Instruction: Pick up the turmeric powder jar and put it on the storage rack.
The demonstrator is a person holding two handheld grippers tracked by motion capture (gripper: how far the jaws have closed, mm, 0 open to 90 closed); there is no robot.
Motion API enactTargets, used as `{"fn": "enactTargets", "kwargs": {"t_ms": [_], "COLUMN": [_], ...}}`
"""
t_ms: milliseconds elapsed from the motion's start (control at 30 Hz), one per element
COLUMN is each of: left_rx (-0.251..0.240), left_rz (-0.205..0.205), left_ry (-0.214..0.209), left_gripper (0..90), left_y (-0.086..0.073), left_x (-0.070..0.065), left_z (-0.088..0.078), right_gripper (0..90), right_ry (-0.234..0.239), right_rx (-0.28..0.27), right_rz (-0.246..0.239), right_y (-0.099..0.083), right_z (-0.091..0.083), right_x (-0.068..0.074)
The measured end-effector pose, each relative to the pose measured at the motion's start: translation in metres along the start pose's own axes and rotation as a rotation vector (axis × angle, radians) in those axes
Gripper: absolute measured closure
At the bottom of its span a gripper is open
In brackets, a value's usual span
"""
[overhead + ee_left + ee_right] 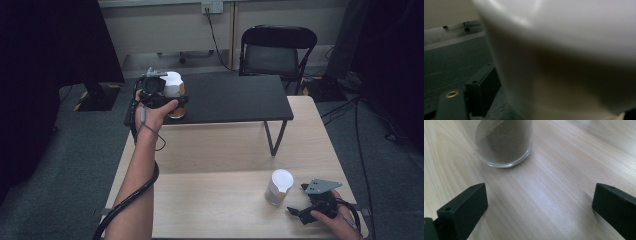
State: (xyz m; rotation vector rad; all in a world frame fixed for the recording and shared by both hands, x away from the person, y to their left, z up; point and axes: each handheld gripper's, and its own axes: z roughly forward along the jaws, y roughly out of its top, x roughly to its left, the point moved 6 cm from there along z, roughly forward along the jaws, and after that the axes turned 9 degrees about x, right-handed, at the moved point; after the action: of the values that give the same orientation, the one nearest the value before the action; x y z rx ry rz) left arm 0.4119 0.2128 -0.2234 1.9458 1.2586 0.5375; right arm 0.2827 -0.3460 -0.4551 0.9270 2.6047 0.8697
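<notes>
A glass jar with a white lid [173, 86] is at the left end of the black raised shelf [235, 97], and my left gripper [175, 103] is shut on it. In the left gripper view this jar [564, 62] looms pale and blurred, right against the camera. One black jaw stands beside it at the lower left. A second white-lidded jar [279, 187] holding brownish powder stands on the wooden table [210, 150]. My right gripper [296, 201] sits just right of it, open and holding nothing. In the right gripper view that jar's base [505, 142] is ahead and left of the gripper [540, 202].
The black shelf stands on thin legs over the far half of the table. A black folding chair [276, 50] stands behind it. Cables trail across the grey carpet [370, 150] at the right. The left gripper's cable [135, 192] hangs along the forearm.
</notes>
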Motion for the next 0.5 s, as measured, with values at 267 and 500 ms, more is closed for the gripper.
{"fn": "enactTargets", "kwargs": {"t_ms": [267, 500], "left_rx": [-0.015, -0.018], "left_rz": [-0.006, 0.006], "left_ry": [-0.005, -0.013], "left_gripper": [7.2, 4.6], "left_y": [-0.008, -0.014], "left_x": [0.001, -0.001], "left_z": [-0.003, -0.005], "right_gripper": [0.0, 0.0], "right_ry": [0.000, 0.000], "right_rx": [-0.001, -0.001], "right_rz": [0.000, 0.001], "right_y": [0.000, 0.000], "right_z": [0.000, 0.000], "right_x": [0.000, 0.000]}}
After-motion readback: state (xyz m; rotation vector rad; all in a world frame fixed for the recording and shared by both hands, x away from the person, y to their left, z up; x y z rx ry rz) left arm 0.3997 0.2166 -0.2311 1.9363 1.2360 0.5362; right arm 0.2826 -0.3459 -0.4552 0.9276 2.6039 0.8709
